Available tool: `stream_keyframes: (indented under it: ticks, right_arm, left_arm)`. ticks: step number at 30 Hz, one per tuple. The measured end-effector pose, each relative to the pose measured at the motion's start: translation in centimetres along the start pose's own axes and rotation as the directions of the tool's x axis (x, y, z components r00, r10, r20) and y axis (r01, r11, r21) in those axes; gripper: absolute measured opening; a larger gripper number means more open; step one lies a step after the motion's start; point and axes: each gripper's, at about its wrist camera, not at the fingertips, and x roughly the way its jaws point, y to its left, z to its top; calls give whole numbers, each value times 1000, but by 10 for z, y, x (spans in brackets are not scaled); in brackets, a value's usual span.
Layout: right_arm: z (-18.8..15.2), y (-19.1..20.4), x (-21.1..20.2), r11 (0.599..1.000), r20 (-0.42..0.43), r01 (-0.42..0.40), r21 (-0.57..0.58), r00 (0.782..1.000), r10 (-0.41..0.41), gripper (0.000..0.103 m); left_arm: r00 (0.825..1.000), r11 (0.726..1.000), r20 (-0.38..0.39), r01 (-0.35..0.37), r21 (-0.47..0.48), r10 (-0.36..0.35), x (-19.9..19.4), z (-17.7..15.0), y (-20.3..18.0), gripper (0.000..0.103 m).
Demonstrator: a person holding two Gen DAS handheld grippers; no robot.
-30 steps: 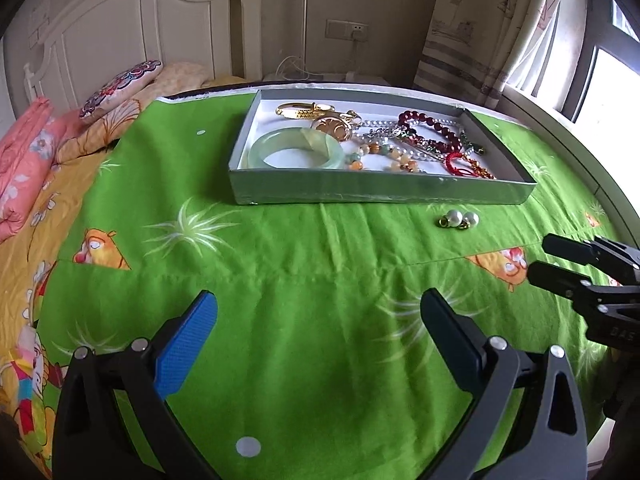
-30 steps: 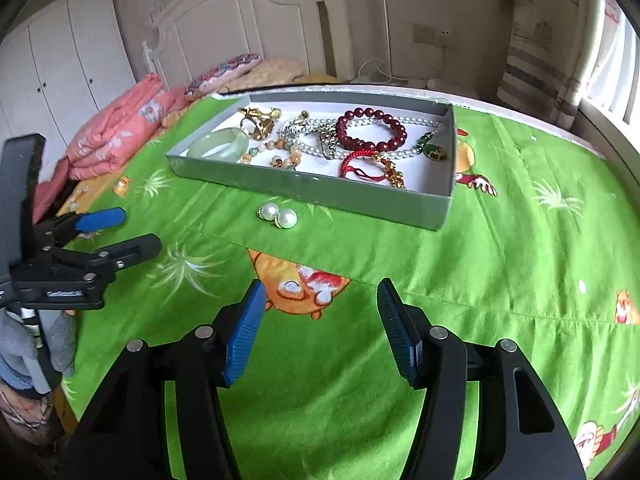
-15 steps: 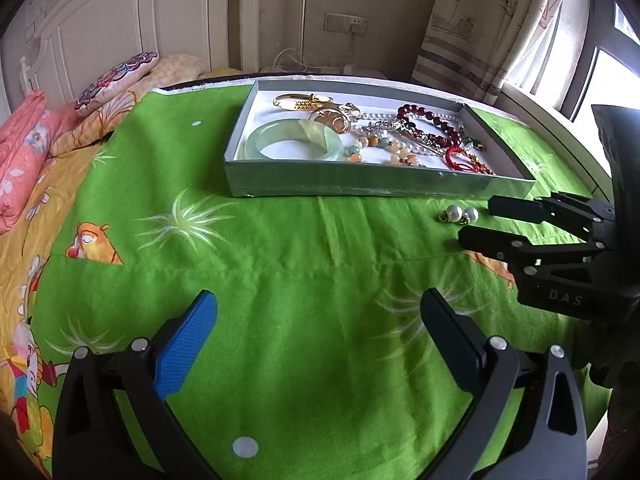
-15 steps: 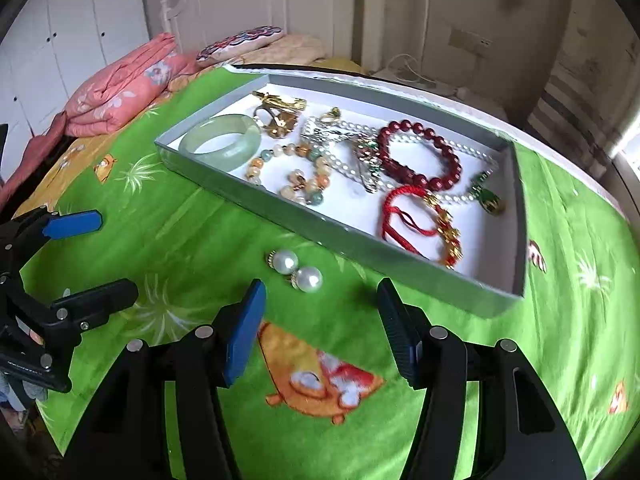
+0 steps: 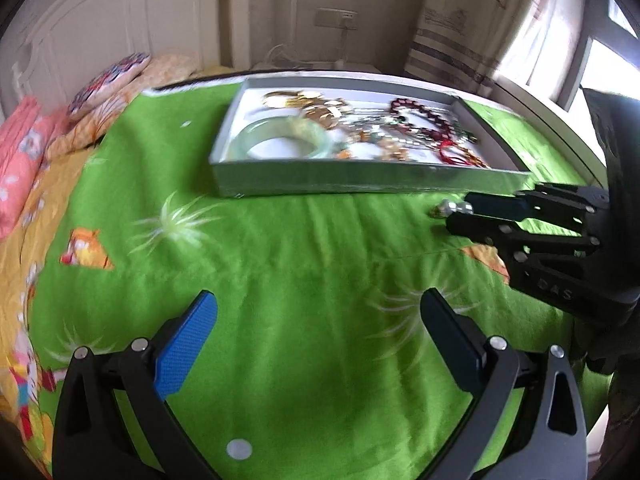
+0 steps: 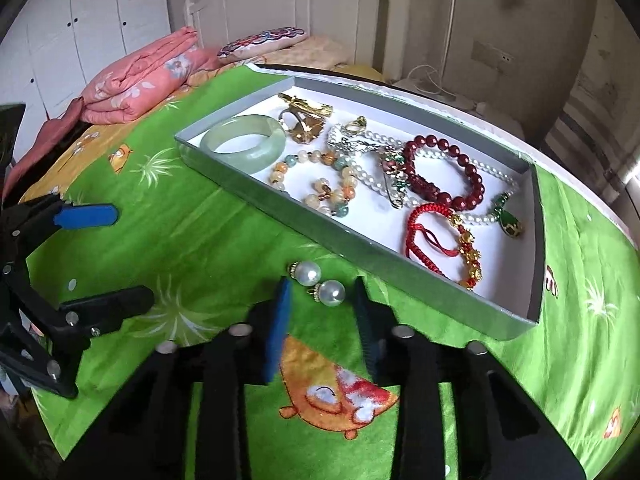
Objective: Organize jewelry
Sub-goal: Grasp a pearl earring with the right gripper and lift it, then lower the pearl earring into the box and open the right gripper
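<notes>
Two pearl earrings (image 6: 320, 284) lie on the green bedspread just in front of a grey tray (image 6: 320, 236). My right gripper (image 6: 322, 292) is at them and its jaws are closing. The nearer pearl (image 6: 332, 293) sits between the fingertips with a small gap on each side. In the left wrist view the right gripper (image 5: 460, 216) reaches in from the right to the earrings (image 5: 454, 207), in front of the tray (image 5: 360, 182). My left gripper (image 5: 320, 320) hovers open over bare bedspread, holding nothing. It also shows in the right wrist view as the left gripper (image 6: 116, 256).
The tray holds a jade bangle (image 6: 244, 142), a dark red bead bracelet (image 6: 444, 176), a red cord bracelet (image 6: 440, 232), pearl strands and gold pieces. Folded pink bedding (image 6: 140, 80) and pillows lie at the far left. A headboard and wall stand behind the tray.
My right gripper moved forward up to the pearl earrings, and its jaws narrowed around the nearer pearl. The left gripper stayed almost still and open.
</notes>
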Motion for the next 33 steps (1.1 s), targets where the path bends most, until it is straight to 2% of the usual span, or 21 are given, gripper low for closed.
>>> stream_keyframes:
  ticks: [6, 11, 15, 17, 18, 19, 21, 26, 30, 33]
  right_arm:
    - [-14, -14, -25, 998, 61, 11, 67, 998, -15, 19]
    - [-28, -42, -53, 991, 110, 19, 135, 993, -34, 19]
    - [-33, -55, -71, 987, 151, 10, 162, 988, -35, 20]
    - [-34, -58, -76, 985, 169, -1, 171, 985, -28, 20]
    - [-33, -59, -77, 985, 175, -6, 173, 984, -25, 20]
    - [-33, -59, -79, 985, 183, -12, 174, 983, -21, 20]
    - [-33, -59, -81, 984, 195, -17, 177, 981, -18, 20]
    - [-22, -62, -76, 981, 217, -38, 191, 976, -5, 20]
    - [-6, -65, -66, 975, 238, -54, 216, 971, 1, 20]
    - [8, -64, -52, 972, 235, -68, 225, 972, 14, 20]
  left_arm:
    - [999, 993, -32, 21, 118, -18, 20, 15, -36, 100]
    - [994, 986, -47, 105, 129, -100, 38, 37, -58, 82]
    - [996, 993, -30, 87, 80, -85, 51, 54, -64, 67]
    - [997, 995, -26, 74, 70, -72, 54, 58, -67, 66]
    - [998, 995, -22, 52, 89, -51, 55, 58, -71, 62]
    - [999, 993, -20, 38, 110, -36, 55, 57, -74, 45]
    - [998, 985, -16, 59, 162, -58, 51, 55, -82, 15]
    - [992, 982, -15, 123, 143, -122, 43, 47, -73, 14]
    - [985, 981, 53, 159, 110, -165, 23, 50, -61, 14]
    - [978, 984, 119, 161, 74, -169, 8, 68, -52, 14]
